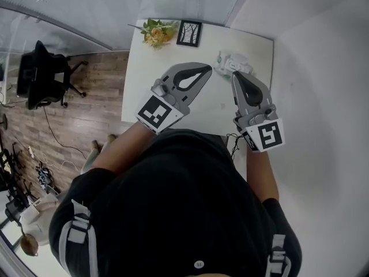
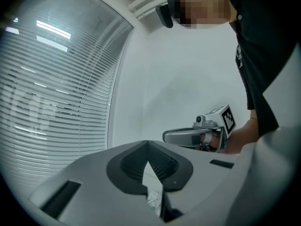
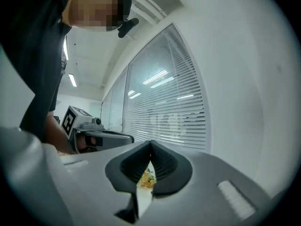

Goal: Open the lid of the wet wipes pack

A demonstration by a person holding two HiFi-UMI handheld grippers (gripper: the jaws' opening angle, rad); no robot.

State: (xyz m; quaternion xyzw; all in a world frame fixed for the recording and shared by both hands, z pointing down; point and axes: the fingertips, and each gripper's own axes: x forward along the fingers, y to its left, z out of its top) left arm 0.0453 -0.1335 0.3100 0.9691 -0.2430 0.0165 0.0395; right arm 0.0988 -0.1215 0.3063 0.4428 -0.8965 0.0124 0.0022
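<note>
The wet wipes pack (image 1: 235, 64) lies on the white table (image 1: 167, 56) near its far right side, pale with a small green mark; I cannot tell how its lid stands. Both grippers hang level above the table, apart from the pack. My left gripper (image 1: 205, 70) is shut with nothing in it, its tip just left of the pack. My right gripper (image 1: 235, 77) is shut and empty, its tip just in front of the pack. In the left gripper view, a sliver of the pack (image 2: 153, 199) shows below the closed jaws.
A bunch of yellow flowers (image 1: 157, 32) and a small black picture frame (image 1: 189, 33) stand at the table's far edge. A white wall runs along the right. A black office chair (image 1: 43, 74) stands on the wooden floor at the left.
</note>
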